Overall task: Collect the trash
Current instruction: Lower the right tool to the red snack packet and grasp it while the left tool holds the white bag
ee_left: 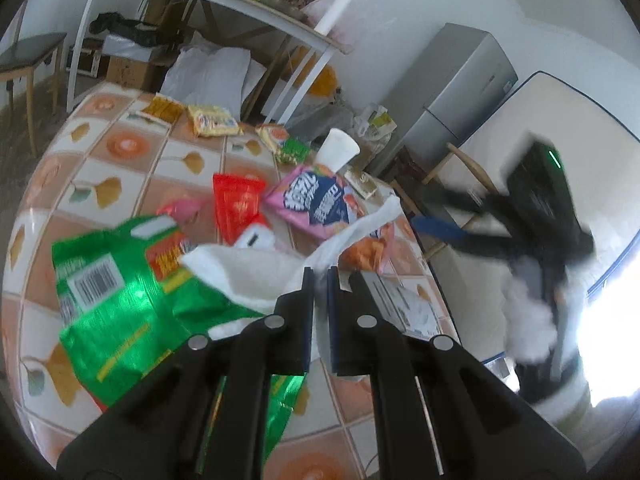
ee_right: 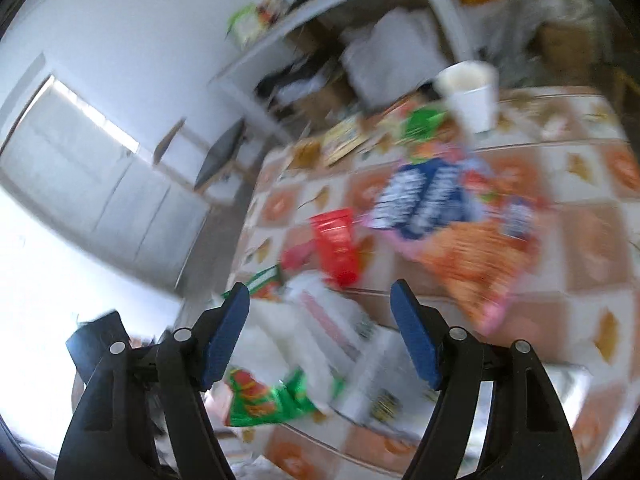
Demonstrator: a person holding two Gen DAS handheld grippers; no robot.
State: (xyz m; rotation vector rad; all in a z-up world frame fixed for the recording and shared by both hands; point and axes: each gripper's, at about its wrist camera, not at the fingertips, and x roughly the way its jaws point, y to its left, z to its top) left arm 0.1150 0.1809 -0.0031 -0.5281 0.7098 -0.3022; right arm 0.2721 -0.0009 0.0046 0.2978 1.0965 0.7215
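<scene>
We see a tablecloth (ee_left: 132,148) checked in orange and white squares, the orange ones bearing pale round medallions and the white ones ochre ginkgo-like leaves. On it lies a glossy green snack bag (ee_left: 120,304) with a white barcode panel and a red-and-yellow patch. Beside it we find a plain white tissue (ee_left: 256,268), a bright red packet (ee_left: 238,208) with faint gold print, and a pink bag (ee_left: 316,200) carrying a dark blue panel with white lettering. A yellow wrapper (ee_left: 214,120) lies farther off. The paper cup (ee_left: 336,150) is white. In the right wrist view, the gripper pads (ee_right: 414,340) are blue on black arms.
</scene>
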